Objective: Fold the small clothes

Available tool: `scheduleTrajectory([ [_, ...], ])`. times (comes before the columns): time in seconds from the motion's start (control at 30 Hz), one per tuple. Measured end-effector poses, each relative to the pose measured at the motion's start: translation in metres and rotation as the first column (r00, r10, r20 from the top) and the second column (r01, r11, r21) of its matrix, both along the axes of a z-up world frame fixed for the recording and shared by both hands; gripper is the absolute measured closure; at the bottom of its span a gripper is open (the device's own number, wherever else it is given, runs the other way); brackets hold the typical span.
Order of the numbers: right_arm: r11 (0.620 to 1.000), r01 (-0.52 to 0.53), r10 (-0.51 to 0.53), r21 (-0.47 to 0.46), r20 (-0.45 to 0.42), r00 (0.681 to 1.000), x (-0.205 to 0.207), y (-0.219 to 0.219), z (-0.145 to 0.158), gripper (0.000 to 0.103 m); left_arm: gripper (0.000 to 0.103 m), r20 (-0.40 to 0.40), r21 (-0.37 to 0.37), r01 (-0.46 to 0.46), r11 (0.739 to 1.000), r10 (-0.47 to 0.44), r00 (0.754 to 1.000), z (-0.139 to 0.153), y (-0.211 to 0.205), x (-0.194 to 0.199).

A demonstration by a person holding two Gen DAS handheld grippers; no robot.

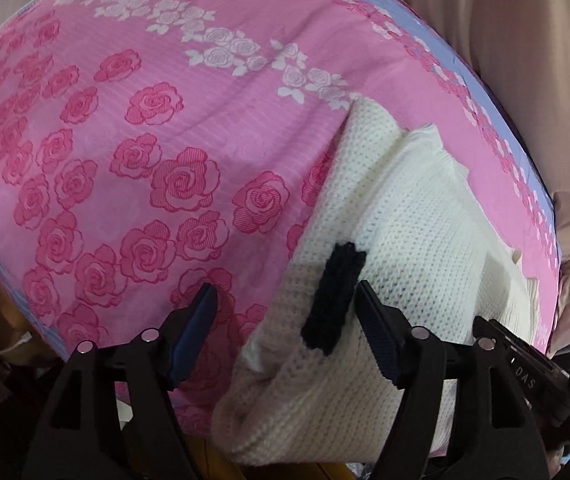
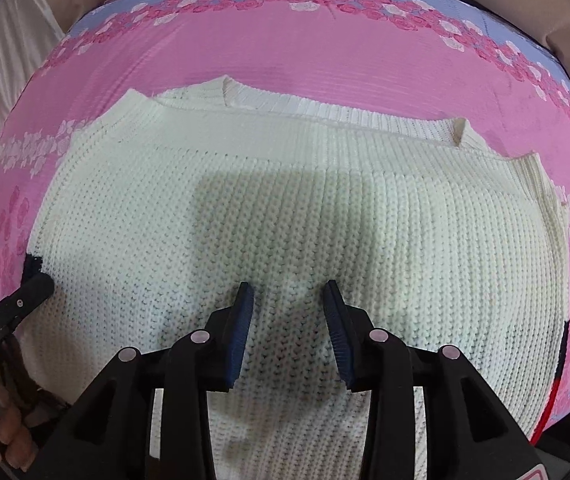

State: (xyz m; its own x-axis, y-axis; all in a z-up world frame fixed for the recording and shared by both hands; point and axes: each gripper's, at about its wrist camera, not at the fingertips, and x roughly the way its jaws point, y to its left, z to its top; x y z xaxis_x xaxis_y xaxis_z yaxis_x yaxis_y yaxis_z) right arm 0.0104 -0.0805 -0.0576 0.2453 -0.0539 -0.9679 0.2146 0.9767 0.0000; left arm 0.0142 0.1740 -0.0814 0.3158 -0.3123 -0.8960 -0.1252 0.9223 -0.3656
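While spread below, white sweater [image 2: 285, 208] untouched between both grippers' parted, empty jaws.

You have the sweater [image 2: 285, 200] lying flat on the bedsheet [image 2: 325, 52], collar [image 2: 325, 110] at the far side from your right gripper [image 2: 289, 332], which hangs over the sweater's middle. Your left gripper [image 1: 285, 332] sits at the sweater's left edge, straddling the knit patch [image 1: 335, 292], one finger over sheet, one over sweater.
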Motion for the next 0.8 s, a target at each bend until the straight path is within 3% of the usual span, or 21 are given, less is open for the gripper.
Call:
scheduleTrajectory([
  [0.17, 0.999, -0.032, 0.032, -0.011, -0.004, 0.999, 0.001, 0.001, -0.002, 0.063, 0.025, 0.007, 0.04, -0.004, 0.999, 0.003, 1.0, 0.0, -0.009, 0.005],
  [0.6, 0.994, -0.105, 0.105, -0.006, -0.003, 0.995, 0.004, 0.0, -0.003, 0.061, 0.025, 0.0, 0.044, -0.076, 0.996, 0.076, 0.997, -0.001, -0.01, 0.012],
  [0.67, 0.993, -0.116, 0.116, -0.003, -0.001, 0.993, 0.004, 0.0, -0.003, 0.061, 0.031, 0.001, 0.03, -0.087, 0.996, 0.087, 0.996, -0.001, -0.009, 0.012],
  [0.8, 0.991, -0.137, 0.137, 0.004, 0.007, 0.991, 0.003, -0.002, -0.004, 0.06, 0.07, -0.008, -0.054, -0.082, 0.995, 0.081, 0.997, 0.001, -0.012, 0.014],
])
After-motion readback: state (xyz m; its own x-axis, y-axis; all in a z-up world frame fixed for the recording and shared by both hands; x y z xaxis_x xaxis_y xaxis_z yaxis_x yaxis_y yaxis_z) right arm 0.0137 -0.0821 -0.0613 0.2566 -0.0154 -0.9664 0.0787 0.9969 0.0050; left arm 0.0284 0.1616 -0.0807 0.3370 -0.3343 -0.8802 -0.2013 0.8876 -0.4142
